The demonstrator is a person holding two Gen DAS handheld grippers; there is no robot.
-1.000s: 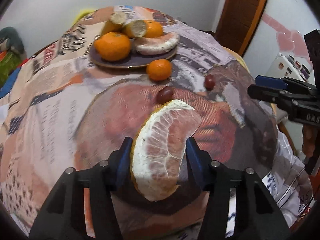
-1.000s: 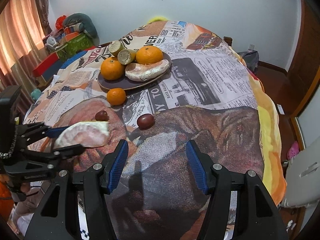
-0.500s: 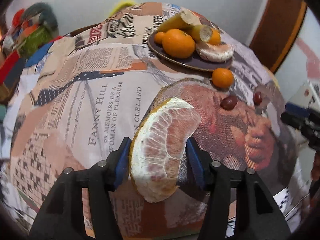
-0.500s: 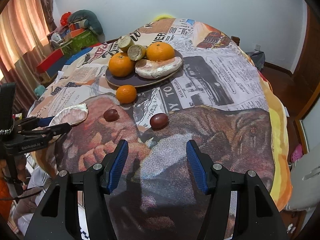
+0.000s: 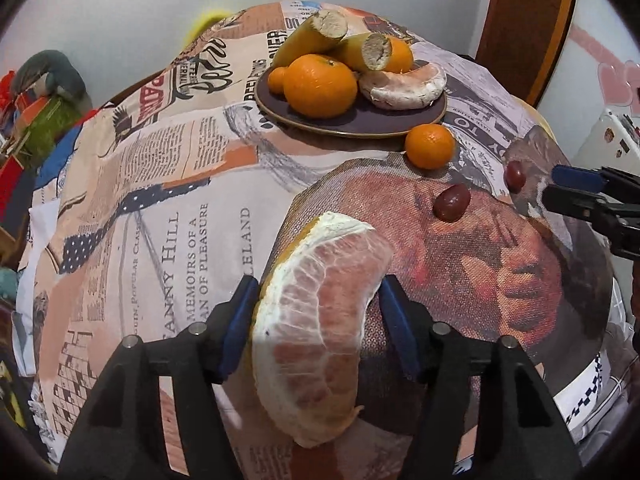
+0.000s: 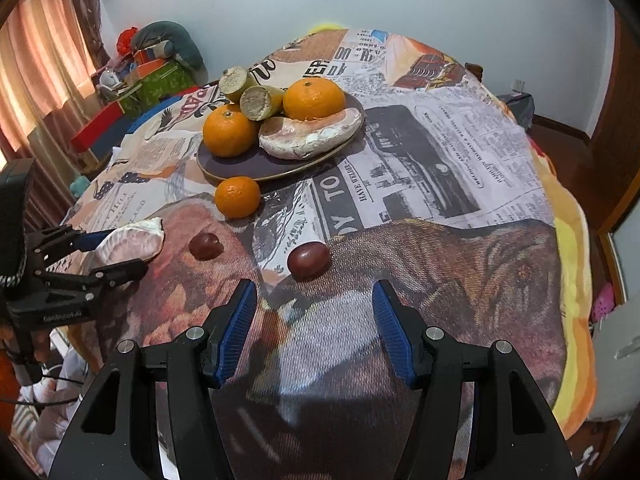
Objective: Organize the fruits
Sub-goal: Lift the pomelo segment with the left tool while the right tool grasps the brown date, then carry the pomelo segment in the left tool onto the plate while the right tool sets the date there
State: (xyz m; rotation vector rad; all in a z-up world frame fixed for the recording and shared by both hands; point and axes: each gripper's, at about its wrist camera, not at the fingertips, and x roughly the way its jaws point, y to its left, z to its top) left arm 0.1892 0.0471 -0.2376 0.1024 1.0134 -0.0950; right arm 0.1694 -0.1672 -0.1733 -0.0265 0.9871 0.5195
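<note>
A pomelo wedge is pinched crosswise in the left tongs, held above the worktop short of the plate, likely for carrying there with the other fruit. The right tongs are spread and empty, aimed at a red date nearer than the plate.
</note>
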